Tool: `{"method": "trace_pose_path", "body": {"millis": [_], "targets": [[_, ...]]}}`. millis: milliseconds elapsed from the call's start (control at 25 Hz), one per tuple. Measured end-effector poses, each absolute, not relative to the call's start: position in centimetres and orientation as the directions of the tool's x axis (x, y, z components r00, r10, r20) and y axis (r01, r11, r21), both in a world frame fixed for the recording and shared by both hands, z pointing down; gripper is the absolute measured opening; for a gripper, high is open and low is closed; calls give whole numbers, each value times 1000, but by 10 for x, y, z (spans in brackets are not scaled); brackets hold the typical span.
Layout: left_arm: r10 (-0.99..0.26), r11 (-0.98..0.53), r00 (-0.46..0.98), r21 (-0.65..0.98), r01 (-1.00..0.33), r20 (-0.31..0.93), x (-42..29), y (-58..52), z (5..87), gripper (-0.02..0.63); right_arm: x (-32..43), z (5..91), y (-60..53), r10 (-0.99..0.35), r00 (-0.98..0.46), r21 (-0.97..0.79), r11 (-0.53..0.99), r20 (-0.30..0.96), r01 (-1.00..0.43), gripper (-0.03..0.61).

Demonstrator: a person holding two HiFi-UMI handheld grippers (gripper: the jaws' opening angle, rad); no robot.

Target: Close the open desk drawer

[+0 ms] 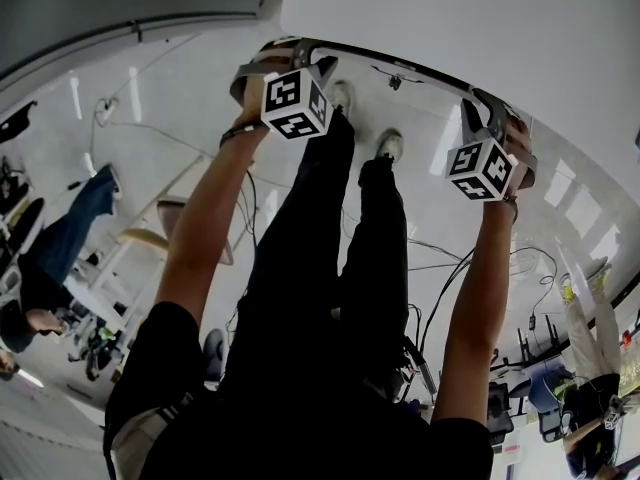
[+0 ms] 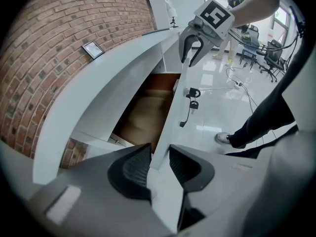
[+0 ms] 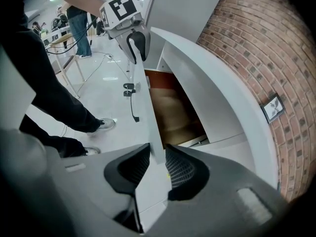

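Plainly, the drawer [image 2: 148, 110] stands pulled out of the white desk [image 2: 98, 93], and its cavity is lined in warm brown wood that shows only as a blur. The drawer front [image 2: 171, 115] is a thin white panel seen edge-on, running from the fingers up towards 12 o'clock. A small bunch of keys [image 2: 192, 94] hangs from the lock on its outer face, at about 1 o'clock from the left gripper [image 2: 159, 154].

That gripper sits astride the panel's top edge. Its dark ribbed fingers [image 2: 132, 168] are closed on it, one pad on the inside face and one on the outside. The right gripper [image 3: 154, 156] grips the same edge further along in the same way, with the brown cavity at its 1 o'clock and the keys at its 11 o'clock.

A curved brick wall [image 2: 59, 48] rises behind the desk. In the head view the drawer's edge lies at 12 o'clock.
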State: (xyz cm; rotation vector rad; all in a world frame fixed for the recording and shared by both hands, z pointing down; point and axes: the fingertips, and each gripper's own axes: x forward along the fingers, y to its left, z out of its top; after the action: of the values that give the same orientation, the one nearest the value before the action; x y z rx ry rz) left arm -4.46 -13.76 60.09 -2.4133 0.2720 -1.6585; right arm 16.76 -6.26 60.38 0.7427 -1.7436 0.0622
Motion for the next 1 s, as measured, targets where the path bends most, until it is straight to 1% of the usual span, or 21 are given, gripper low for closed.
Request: {"method": "trace_pose_path", "body": {"millis": [320,560,760,1000], "targets": [[-281,-958,361,-281,-53,889,-42,-145,600,133,172,603,-74,-468,-89,362,778,879,-513,109],[-300,-953,361,-297,-64,883,-42,-144,598,143,174,599,-72,-512,-73,400,744,856,-535,119],[-308,-951,376,-273,-145,874,-44,-144,600,155,175,600,-73,-546,-66,416,707,835,-572,153],[-330,-940,403,-257,-225,854,-47,-145,589,161,180,588,-73,-609,-42,455,635,792,-624,175]]}}
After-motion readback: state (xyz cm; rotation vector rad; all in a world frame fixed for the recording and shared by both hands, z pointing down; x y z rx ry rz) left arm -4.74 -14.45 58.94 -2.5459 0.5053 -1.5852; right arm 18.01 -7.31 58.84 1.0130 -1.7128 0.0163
